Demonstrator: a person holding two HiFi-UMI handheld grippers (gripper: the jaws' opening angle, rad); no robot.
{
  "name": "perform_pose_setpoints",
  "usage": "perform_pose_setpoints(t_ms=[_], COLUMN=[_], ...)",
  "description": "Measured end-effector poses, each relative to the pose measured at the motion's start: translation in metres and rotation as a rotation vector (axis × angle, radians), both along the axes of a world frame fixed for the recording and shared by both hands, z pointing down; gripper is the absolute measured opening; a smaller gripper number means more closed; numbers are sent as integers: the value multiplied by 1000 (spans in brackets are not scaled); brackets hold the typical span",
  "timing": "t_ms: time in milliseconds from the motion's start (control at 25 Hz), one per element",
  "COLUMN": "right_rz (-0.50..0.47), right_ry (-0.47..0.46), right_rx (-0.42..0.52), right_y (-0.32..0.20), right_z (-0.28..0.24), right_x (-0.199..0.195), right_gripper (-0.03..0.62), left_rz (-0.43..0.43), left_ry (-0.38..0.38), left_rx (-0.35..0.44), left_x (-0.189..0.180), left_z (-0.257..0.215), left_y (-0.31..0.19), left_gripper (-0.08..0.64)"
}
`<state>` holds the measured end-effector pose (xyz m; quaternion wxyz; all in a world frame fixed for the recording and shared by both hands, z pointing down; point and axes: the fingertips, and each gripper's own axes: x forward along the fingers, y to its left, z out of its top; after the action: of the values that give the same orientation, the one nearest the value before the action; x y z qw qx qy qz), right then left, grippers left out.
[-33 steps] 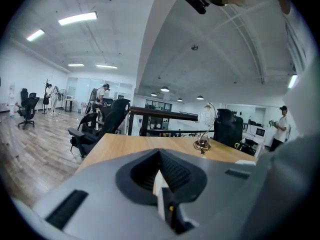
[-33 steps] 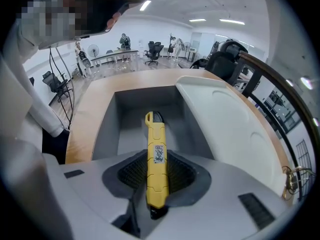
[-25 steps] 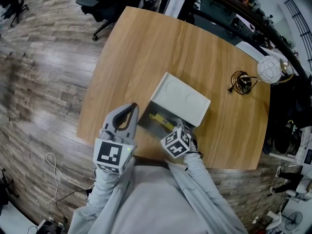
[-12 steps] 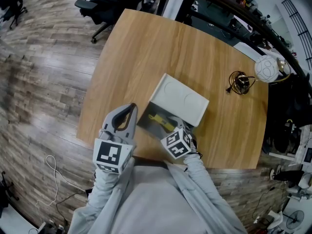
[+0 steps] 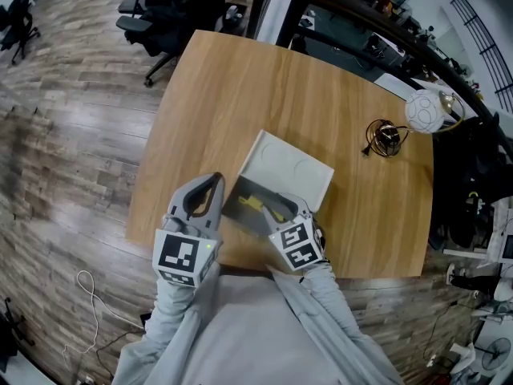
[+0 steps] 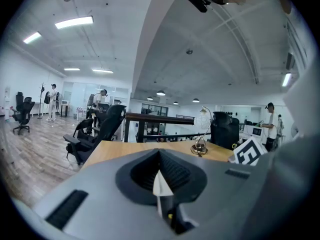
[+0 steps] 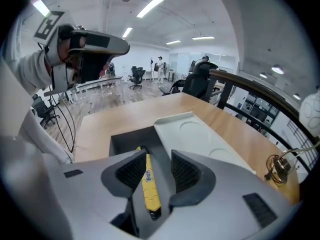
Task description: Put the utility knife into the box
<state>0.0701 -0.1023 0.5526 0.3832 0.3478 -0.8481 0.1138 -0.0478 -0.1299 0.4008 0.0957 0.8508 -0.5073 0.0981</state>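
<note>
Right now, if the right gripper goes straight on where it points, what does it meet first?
Probably the utility knife lying in the box; depth unclear. It shows ungripped between the right gripper jaws, which have just been opening.

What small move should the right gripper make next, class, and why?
Probably lift the right gripper straight up, clear of the box. Its jaws have just been opening and stand apart. The yellow utility knife seen between them lies on the box floor, apparently untouched, so the placing looks done.

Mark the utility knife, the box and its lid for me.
utility knife (image 7: pixel 149 184), right gripper view, middle of yellow handle.
box (image 7: pixel 130 139), right gripper view, grey interior.
lid (image 5: pixel 288 171), head view, white face.
</note>
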Motion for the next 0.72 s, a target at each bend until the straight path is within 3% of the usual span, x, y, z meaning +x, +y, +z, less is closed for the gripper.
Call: perform_pose_setpoints(t_ms=[720], right_rz=[315], right_ry=[-309], right_rx=[318], right_y=[-27], right_z=[-143], right_x=[77], right_gripper=[135], left_rz=[143], left_ry=[-11], left_rx=[62], left_x=[51], left_z=[-28], left_y=[-18], left_gripper=[20])
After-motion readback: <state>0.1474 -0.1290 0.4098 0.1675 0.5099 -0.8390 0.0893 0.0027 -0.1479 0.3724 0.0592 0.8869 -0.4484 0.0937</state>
